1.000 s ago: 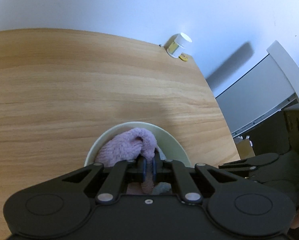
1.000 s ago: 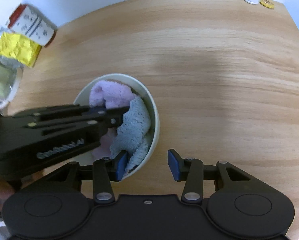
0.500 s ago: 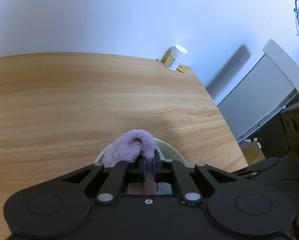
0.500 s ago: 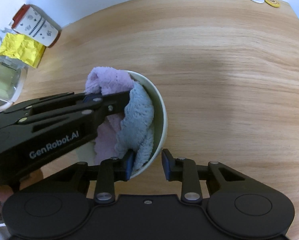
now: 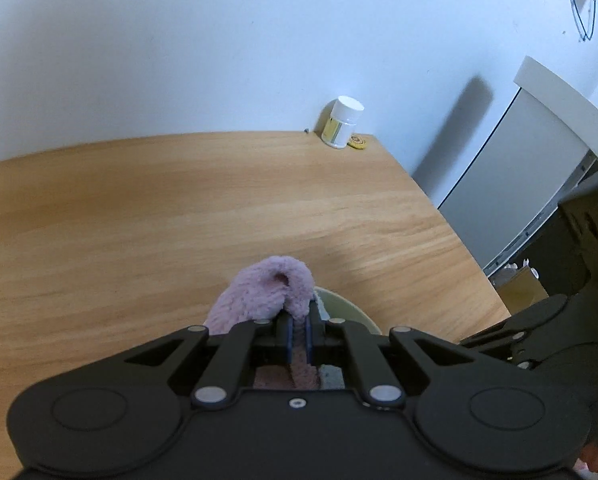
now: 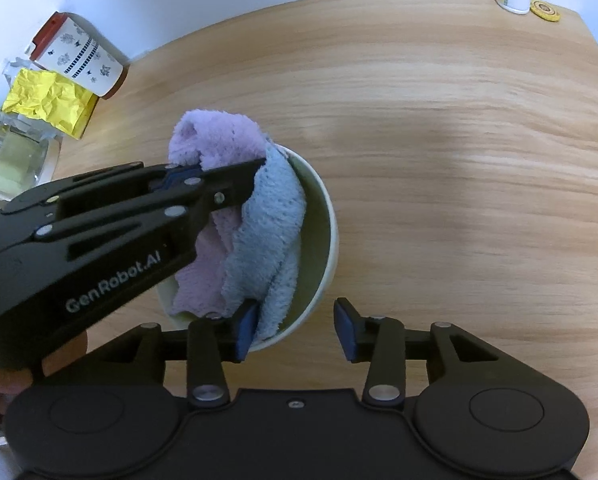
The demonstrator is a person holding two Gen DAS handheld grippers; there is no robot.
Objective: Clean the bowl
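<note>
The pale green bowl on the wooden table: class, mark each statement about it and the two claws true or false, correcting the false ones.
1. The left claw grips a fluffy purple and blue cloth. True.
2. The pale green bowl lies upside down. False: its opening faces up and the cloth hangs into it.
3. The right claw straddles the bowl's near rim, its jaws opening. True.
4. The white-capped bottle stands beside the bowl. False: it stands at the wooden table's far corner.
</note>
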